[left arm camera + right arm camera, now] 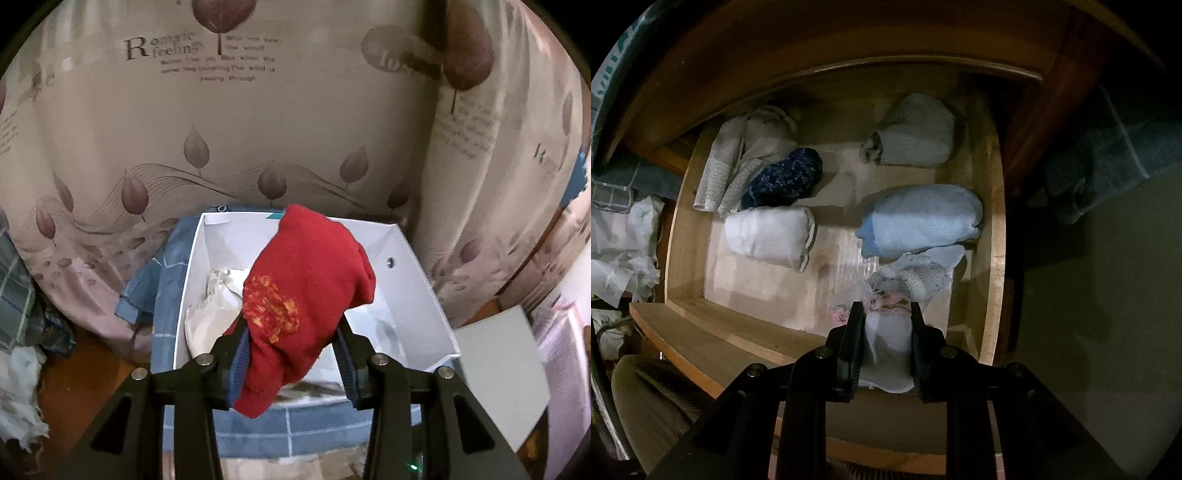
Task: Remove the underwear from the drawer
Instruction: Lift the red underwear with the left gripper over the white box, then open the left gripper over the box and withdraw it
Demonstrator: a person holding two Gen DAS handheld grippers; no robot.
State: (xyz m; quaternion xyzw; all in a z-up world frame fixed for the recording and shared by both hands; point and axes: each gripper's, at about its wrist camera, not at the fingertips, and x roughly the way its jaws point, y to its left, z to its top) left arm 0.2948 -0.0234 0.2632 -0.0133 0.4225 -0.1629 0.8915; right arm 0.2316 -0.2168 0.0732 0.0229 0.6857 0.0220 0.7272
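In the left wrist view my left gripper (291,325) is shut on a red piece of underwear (306,280) with an orange print, held in the air over a white box (417,280). A pale garment (214,302) lies in that box. In the right wrist view my right gripper (884,314) points down into the open wooden drawer (991,206) and is shut on a white mesh piece of underwear (890,332) with pink trim. Rolled pieces lie on the drawer floor: a light blue one (919,219), a white one (768,236), a dark blue one (786,177) and a grey one (912,136).
The white box sits on a blue checked cloth (166,295) in front of a leaf-printed curtain (258,129). A white board (502,369) stands at the right, white crumpled cloth (18,391) at the left. Beside the drawer lie white cloths (624,243) and a blue-grey fabric (1108,162).
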